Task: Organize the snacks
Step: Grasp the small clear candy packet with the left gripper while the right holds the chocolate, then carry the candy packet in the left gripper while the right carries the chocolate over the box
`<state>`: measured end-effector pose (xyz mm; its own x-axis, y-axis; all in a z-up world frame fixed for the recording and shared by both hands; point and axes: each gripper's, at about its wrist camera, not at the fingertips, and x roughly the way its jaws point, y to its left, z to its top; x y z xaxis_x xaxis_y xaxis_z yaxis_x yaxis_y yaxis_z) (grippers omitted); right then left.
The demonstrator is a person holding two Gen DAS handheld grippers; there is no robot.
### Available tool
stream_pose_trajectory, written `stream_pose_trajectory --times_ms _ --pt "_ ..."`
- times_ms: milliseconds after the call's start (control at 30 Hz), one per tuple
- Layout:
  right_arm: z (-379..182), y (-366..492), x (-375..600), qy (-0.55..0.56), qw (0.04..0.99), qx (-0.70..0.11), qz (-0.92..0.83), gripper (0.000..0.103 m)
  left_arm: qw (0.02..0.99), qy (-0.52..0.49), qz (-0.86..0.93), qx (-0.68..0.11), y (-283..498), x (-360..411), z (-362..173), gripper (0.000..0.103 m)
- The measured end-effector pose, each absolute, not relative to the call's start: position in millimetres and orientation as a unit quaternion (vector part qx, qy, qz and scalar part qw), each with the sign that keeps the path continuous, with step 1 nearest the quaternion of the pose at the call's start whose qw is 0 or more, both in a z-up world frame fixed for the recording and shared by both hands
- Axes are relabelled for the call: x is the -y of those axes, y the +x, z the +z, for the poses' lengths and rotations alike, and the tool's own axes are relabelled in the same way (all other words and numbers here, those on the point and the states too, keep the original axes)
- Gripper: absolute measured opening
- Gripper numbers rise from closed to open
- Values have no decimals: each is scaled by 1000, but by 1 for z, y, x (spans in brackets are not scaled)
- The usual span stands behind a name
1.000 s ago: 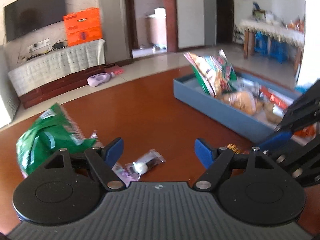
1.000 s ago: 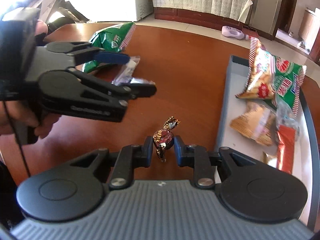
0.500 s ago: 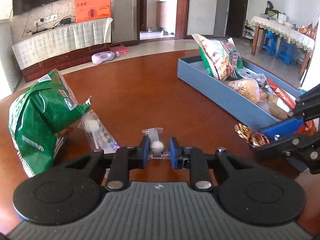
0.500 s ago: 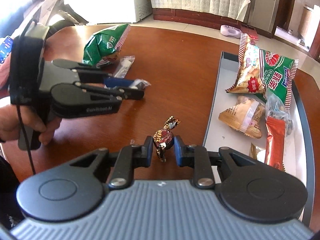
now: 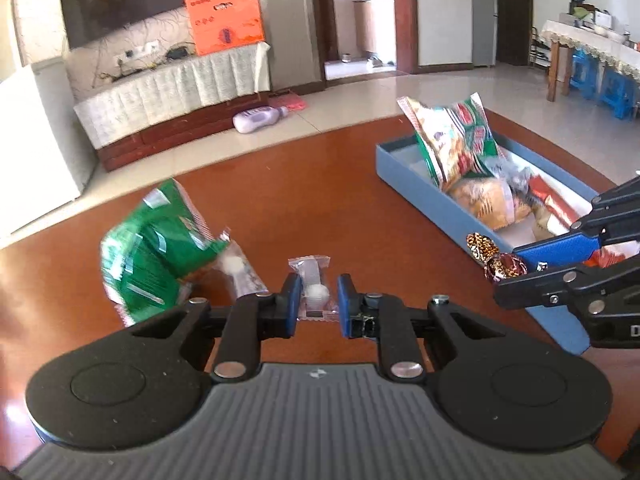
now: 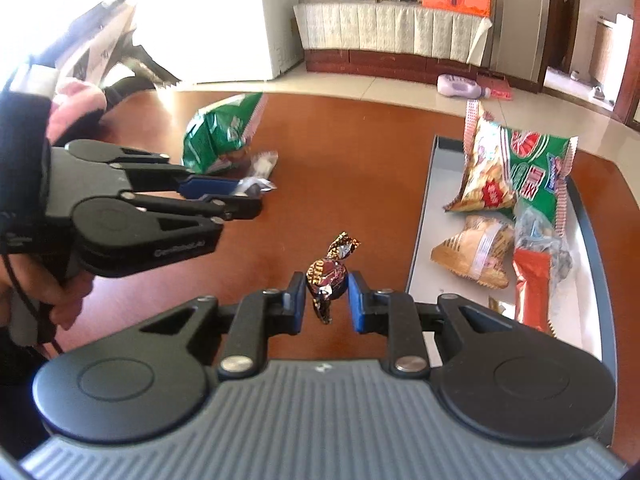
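Foil candy (image 6: 325, 276) between right gripper (image 6: 326, 300) (pinched)

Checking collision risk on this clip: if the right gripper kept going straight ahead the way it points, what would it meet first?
Probably nothing close: the right gripper, shut on the foil-wrapped candy, points over bare wooden table. The blue tray lies right of that line. Depth is uncertain.

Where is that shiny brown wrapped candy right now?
The brown candy sits pinched in the right gripper, held above the table just left of the blue tray.

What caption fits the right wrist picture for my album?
Right claw pinching a brown foil candy beside the blue tray of snacks.
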<state>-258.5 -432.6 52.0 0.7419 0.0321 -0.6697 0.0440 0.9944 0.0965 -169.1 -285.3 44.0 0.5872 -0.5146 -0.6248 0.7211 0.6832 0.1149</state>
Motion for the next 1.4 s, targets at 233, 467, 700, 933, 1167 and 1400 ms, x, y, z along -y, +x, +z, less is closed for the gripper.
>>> stream_pose_trajectory --times_ms 233,467,700,933,1167,1400 --pt "70 -268 434 49 951 -306 -26 26 892 157 -329 -266 -186 287 61 23" --pt "75 -276 449 57 953 -294 -44 26 885 163 -350 -262 -197 315 52 23" --pt "83 -287 461 65 958 -273 -53 26 878 175 -362 -259 -205 337 46 23" --pt "85 -297 471 71 960 -265 -57 26 877 179 -370 -248 -213 349 47 23" --pt "86 -306 479 76 960 -261 -65 26 879 172 -376 -238 -219 357 52 23" --pt "86 -311 487 81 959 -262 -73 26 880 167 -379 -233 -222 364 55 23"
